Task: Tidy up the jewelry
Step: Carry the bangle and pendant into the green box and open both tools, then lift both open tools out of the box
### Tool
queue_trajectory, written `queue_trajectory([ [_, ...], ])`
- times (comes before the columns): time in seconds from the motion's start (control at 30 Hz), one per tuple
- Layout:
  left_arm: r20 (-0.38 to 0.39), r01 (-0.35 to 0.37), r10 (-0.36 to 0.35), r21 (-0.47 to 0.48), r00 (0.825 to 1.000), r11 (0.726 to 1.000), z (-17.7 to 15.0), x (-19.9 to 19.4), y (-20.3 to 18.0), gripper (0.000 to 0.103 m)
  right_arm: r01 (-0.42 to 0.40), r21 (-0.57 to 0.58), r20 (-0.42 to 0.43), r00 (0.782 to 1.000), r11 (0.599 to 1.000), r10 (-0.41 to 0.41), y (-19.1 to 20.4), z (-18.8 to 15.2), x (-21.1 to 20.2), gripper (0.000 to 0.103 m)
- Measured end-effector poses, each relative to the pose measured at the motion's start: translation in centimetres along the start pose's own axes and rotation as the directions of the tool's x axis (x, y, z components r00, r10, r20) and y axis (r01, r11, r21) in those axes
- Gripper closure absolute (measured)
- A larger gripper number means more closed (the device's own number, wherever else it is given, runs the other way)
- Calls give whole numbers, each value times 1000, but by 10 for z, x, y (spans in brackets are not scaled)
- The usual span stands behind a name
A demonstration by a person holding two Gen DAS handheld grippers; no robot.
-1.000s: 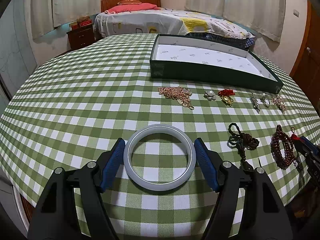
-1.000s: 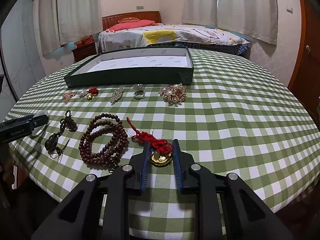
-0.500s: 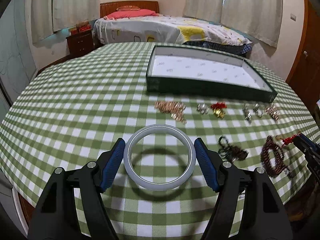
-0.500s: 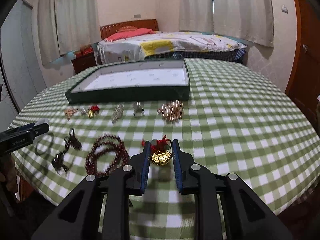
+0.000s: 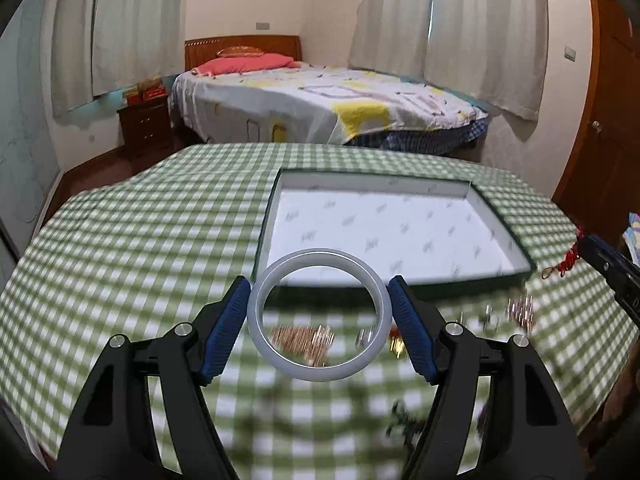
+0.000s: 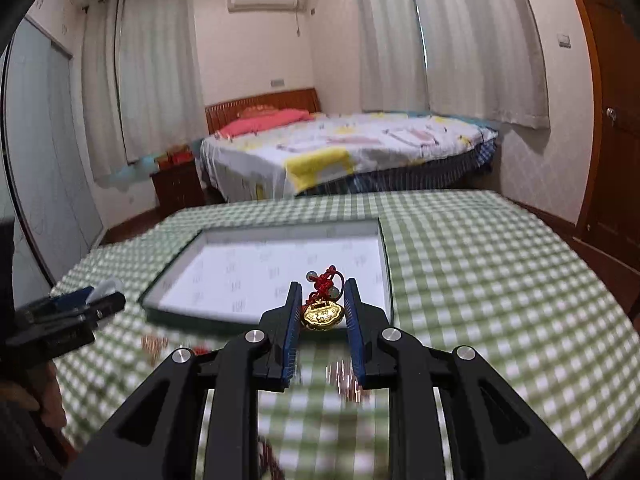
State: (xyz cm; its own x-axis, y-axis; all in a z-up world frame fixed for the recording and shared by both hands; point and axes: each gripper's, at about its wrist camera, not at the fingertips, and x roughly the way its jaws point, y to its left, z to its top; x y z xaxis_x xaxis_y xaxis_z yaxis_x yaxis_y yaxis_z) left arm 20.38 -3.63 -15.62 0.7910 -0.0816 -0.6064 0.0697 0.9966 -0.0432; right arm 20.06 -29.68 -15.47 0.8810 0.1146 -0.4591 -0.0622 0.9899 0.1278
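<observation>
My left gripper (image 5: 319,312) is shut on a pale grey bangle (image 5: 256,312) and holds it in the air, just in front of the near wall of the dark green tray (image 5: 400,282) with a white lining. My right gripper (image 6: 322,310) is shut on a gold lock pendant (image 6: 322,314) with a red knotted cord, held above the tray's near right corner (image 6: 384,276). Blurred jewelry lies on the checked cloth before the tray: a rose-gold chain (image 5: 302,336) and small brooches (image 5: 520,312). The right gripper shows at the right edge of the left wrist view (image 5: 612,268).
The round table (image 5: 140,240) has a green and white checked cloth. Dark beads (image 5: 404,424) lie blurred near the front edge. A bed (image 5: 320,108) and a wooden nightstand (image 5: 144,124) stand beyond the table. A wooden door (image 6: 616,160) is at the right.
Both grippers have risen and moved forward toward the tray with their loads. The bangle and the pendant are off the cloth and higher, and the loose jewelry now lies beneath them.
</observation>
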Motion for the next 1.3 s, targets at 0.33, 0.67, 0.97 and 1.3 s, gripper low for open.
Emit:
queue_trajectory([
  [0.33,-23,17,-16,58,1000,998,34,82,-20,34,6,49,-94,996,999,-1,-10,11,86,81],
  [0.67,-190,34,-26,41,981,999,14,140,-15,34,36,51,-252,968,998,-22,-15,-10,128,80],
  [0.97,-236,47,-39,28,971,999,9,147,-15,32,46,36,-287,957,998,-34,-14,-12,134,72],
  [1.3,-187,32,-28,21,982,999,12,126,-14,25,50,24,-246,968,998,-42,-9,-15,112,63],
])
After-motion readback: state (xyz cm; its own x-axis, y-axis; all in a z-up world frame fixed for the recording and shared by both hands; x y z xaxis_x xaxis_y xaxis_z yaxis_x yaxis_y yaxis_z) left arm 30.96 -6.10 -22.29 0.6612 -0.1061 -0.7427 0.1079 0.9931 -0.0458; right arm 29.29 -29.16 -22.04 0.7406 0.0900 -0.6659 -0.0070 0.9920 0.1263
